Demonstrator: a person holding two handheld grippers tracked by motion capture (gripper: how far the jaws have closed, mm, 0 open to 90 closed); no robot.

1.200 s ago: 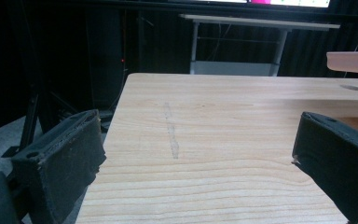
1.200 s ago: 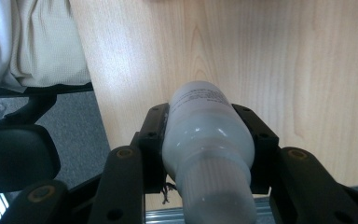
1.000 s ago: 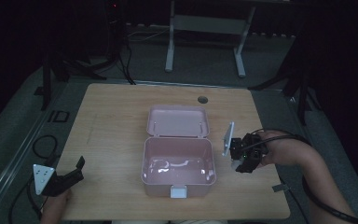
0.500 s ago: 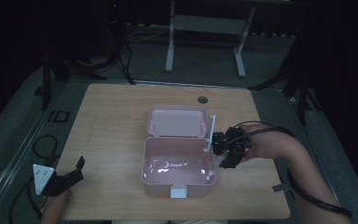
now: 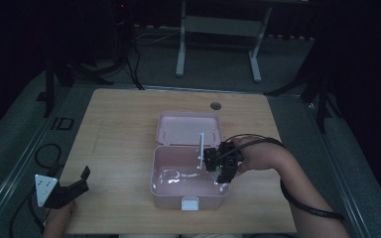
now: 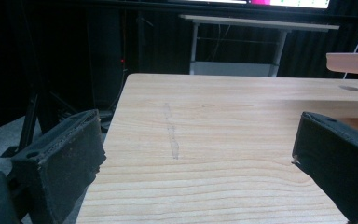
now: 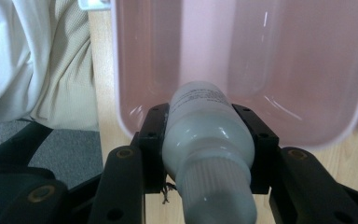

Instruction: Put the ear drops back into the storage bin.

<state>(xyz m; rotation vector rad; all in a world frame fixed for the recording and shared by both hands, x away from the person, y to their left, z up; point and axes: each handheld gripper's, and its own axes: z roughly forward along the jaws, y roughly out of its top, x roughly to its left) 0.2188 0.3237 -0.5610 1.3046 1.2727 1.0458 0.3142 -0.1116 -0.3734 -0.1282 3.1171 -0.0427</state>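
While clamping bottle (image 7: 205,140), right claw (image 7: 207,144), left claw (image 6: 205,158) agape

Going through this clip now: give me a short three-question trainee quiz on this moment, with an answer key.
1. True or false: the right gripper is clamped on a white bottle.
2. Where is that bottle, by the right gripper view? A) standing on the bare table B) held at the open pink box, its base pointing into the box C) resting in the box's lid
3. Fill in: the left gripper, near the table's front left corner, has its jaws ____ with nothing between them.

Key: 1 true. 2 B. 3 open.
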